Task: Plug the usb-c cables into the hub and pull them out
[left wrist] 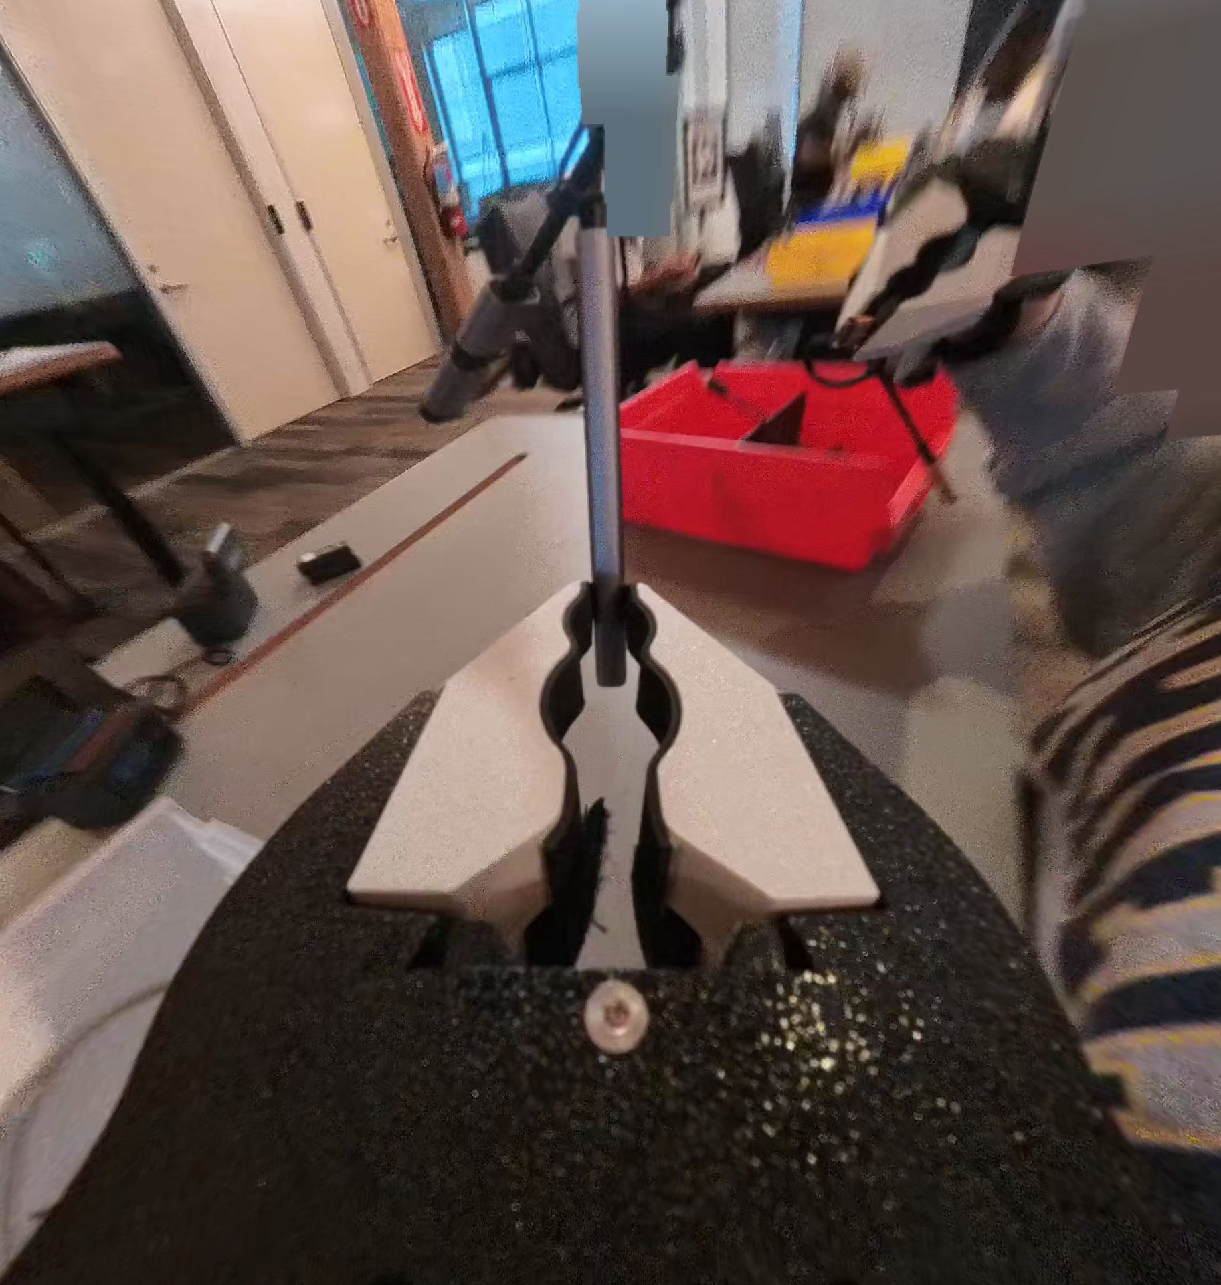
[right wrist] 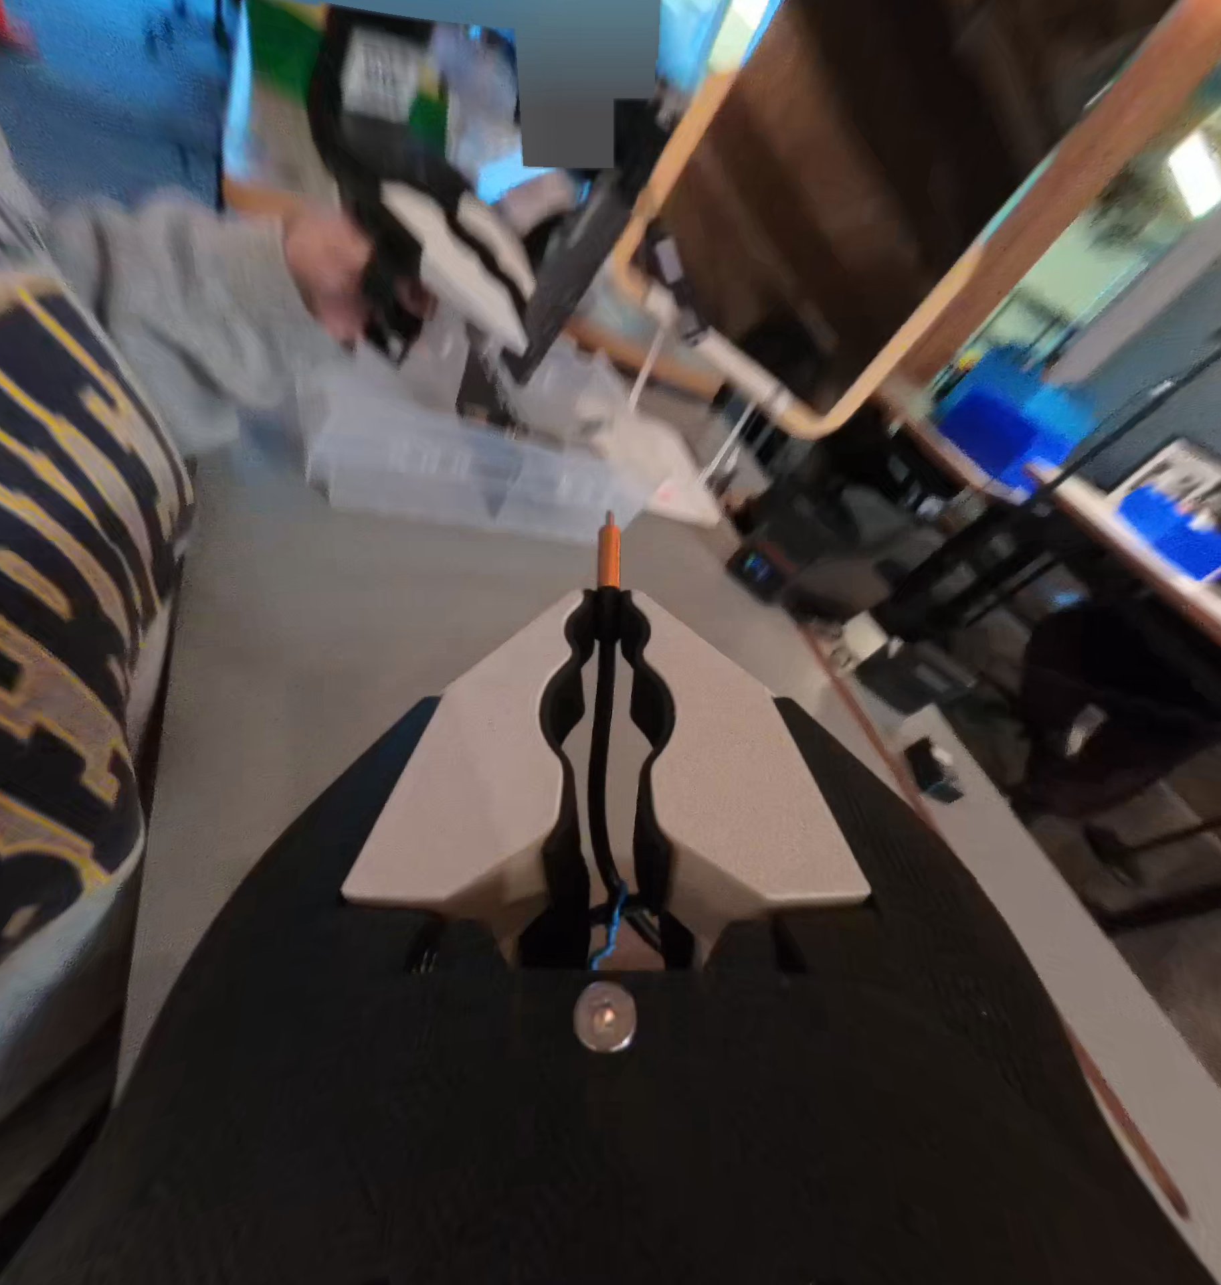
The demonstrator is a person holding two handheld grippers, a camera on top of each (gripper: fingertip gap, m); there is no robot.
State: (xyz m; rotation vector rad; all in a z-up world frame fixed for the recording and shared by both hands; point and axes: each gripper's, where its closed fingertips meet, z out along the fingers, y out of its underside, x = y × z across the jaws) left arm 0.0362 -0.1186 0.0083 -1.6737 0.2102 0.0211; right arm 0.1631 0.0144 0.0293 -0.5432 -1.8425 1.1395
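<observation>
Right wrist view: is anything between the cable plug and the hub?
The right gripper holds the orange plug over bare table, nothing directly ahead of its tip. The hub is in the left gripper, outside this view, so the path cannot be judged.

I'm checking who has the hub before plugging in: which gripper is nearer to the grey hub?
Left. The left gripper is shut on the hub's near end, the hub sticking out ahead. The right gripper is shut on the usb-c cable; its view shows no hub.
</observation>
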